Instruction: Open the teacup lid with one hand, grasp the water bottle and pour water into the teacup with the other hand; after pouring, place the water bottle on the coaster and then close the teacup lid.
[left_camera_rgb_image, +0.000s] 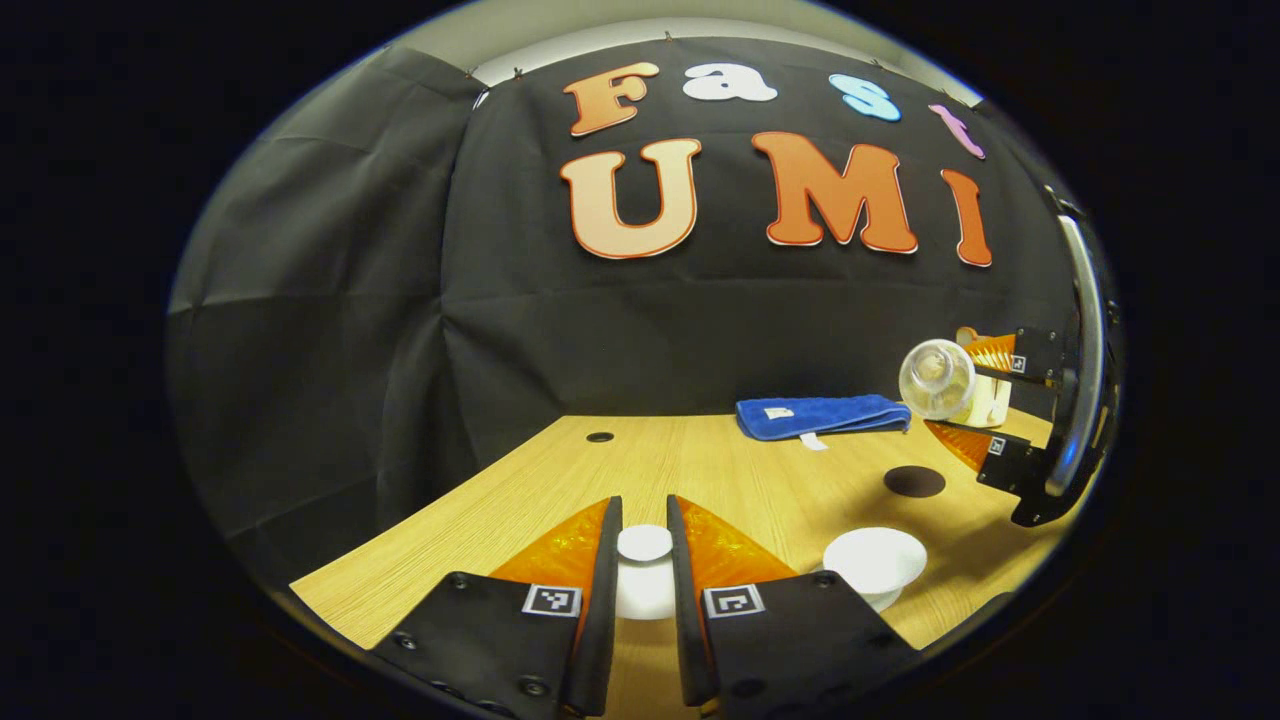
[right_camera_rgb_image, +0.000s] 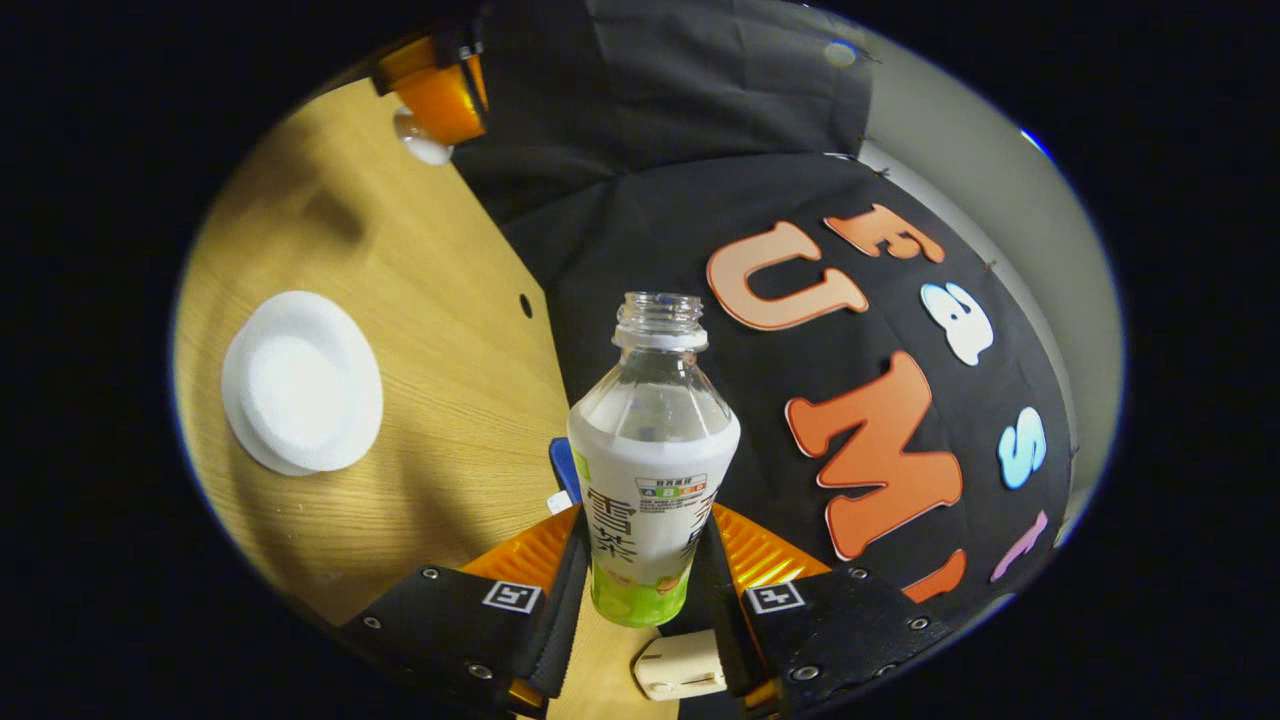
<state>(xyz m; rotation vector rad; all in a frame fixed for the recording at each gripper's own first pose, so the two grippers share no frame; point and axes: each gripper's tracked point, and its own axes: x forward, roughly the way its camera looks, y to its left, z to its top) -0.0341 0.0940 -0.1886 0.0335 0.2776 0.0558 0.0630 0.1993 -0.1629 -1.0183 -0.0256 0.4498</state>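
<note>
Lid in hand: in the left gripper view the left gripper (left_camera_rgb_image: 645, 590) has its jaws clenched on the knob of the white ceramic teacup lid (left_camera_rgb_image: 645, 560), lifted clear of the pale wood counter (left_camera_rgb_image: 640, 465). The white round teacup (left_camera_rgb_image: 875, 562) stands open just to the side. A dark round coaster (left_camera_rgb_image: 914, 481) lies beyond it, a folded blue cloth (left_camera_rgb_image: 820, 414) farther back.

Right gripper view: the right gripper (right_camera_rgb_image: 640, 590) grips the clear uncapped plastic water bottle (right_camera_rgb_image: 650, 450) at its labelled lower body, tipped sideways, mouth not yet over the teacup (right_camera_rgb_image: 300, 385).

The bottle looks light, thin-walled and easily squeezed; a hold low on the label seems right. The lid looks smooth and breakable, best pinched by the knob.
</note>
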